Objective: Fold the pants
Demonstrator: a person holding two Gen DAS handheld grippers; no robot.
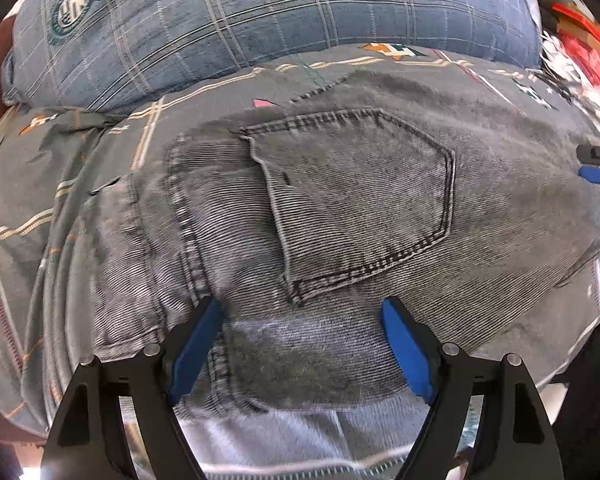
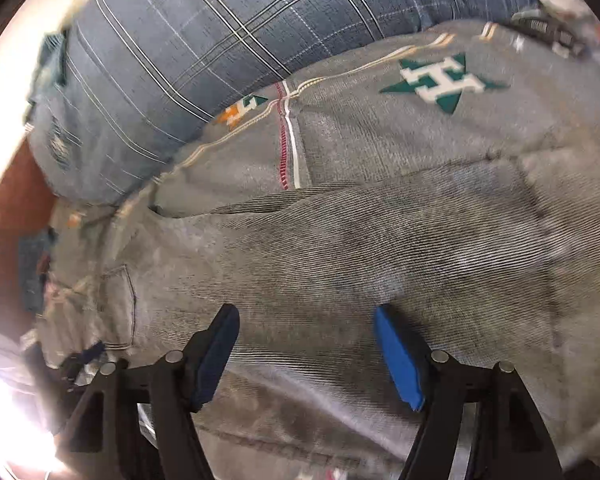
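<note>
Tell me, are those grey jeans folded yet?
Cannot tell fully: the jeans lie flat on the bedspread, back pocket up.

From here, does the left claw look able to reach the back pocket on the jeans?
Probably yes. The left claw is open just short of the back pocket, which lies flat and uncovered on the grey jeans; nothing sits between them.

1. Looks like a home bedroom: patterned grey bedsheet [image 1: 228, 80] spread over a bed.
2. Big blue plaid pillow [image 1: 260, 12] along the far edge.
3. Grey jeans [image 1: 340, 208] laid flat on the sheet.
4. Colourful clutter [image 1: 580, 44] off the far right corner.
</note>
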